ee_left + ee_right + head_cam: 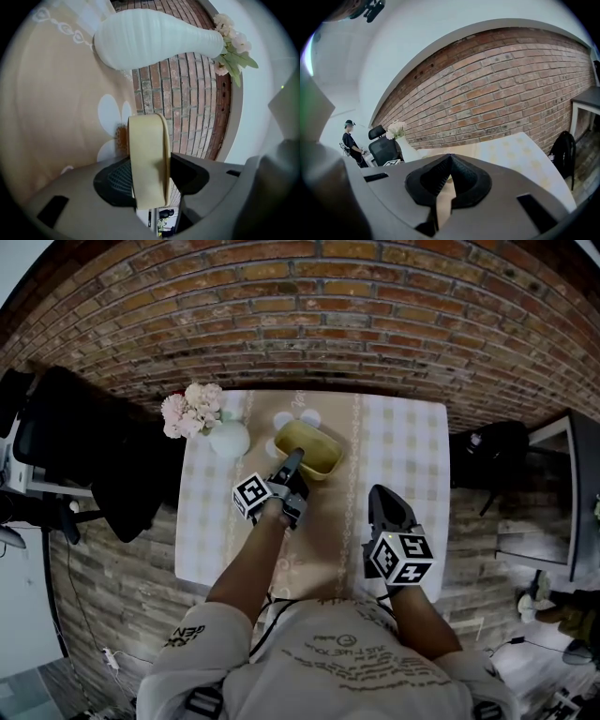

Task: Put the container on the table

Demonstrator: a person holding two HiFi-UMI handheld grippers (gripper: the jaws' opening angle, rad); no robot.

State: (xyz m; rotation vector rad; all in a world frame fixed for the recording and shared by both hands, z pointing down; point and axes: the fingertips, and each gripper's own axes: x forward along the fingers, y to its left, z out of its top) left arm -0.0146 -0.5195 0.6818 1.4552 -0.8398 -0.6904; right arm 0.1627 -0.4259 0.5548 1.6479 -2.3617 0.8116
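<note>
A shallow yellow-green container (307,448) is at the far middle of the table (412,442), and I cannot tell whether it rests on the cloth. My left gripper (292,468) is shut on its near rim. In the left gripper view the pale rim wall (146,140) stands edge-on between the two dark pads of the left gripper (151,171). My right gripper (382,505) hovers over the near right of the table, apart from the container. In the right gripper view the right gripper (450,159) has its pads meeting at the tip with nothing between them.
A white vase (230,439) with pale pink flowers (190,410) stands just left of the container, close in the left gripper view as the vase (154,37). A brick wall (309,315) runs behind the table. A black office chair (103,460) is at the left, and a person (351,143) stands far off.
</note>
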